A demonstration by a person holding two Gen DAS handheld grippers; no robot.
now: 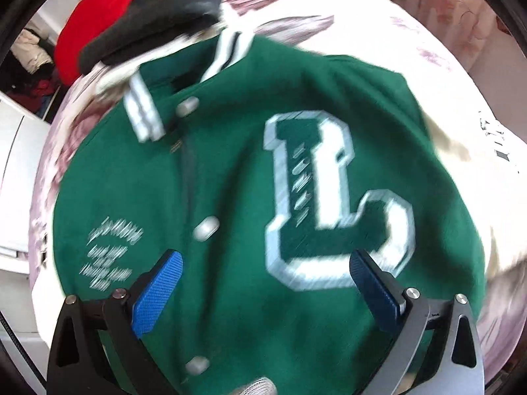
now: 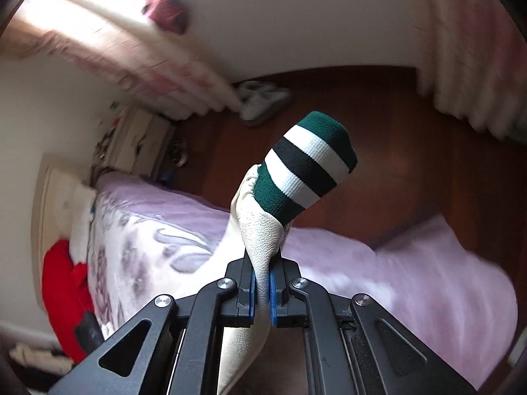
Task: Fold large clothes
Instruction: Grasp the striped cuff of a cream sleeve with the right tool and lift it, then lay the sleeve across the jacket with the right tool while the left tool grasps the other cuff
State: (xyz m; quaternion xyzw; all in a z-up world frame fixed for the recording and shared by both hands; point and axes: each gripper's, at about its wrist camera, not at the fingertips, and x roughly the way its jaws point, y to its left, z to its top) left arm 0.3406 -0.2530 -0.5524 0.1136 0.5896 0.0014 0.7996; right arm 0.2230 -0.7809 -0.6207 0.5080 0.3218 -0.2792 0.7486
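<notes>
A green varsity jacket (image 1: 237,171) with a big white letter L, silver snaps and a striped collar lies front up on the bed. Just above its lower front hovers my left gripper (image 1: 265,263), open, its blue pads (image 1: 158,293) wide apart with only cloth below them. In the right wrist view my right gripper (image 2: 262,283) is shut on the jacket's cream leather sleeve (image 2: 260,230). The green, white and black striped cuff (image 2: 308,168) sticks up beyond the fingertips.
A red garment (image 1: 89,26) and a dark one (image 1: 154,16) lie folded near the jacket's collar. The floral pink bedspread (image 2: 148,230) covers the bed. Beyond it are a wooden floor (image 2: 395,151), slippers (image 2: 260,102), curtains and a bedside cabinet.
</notes>
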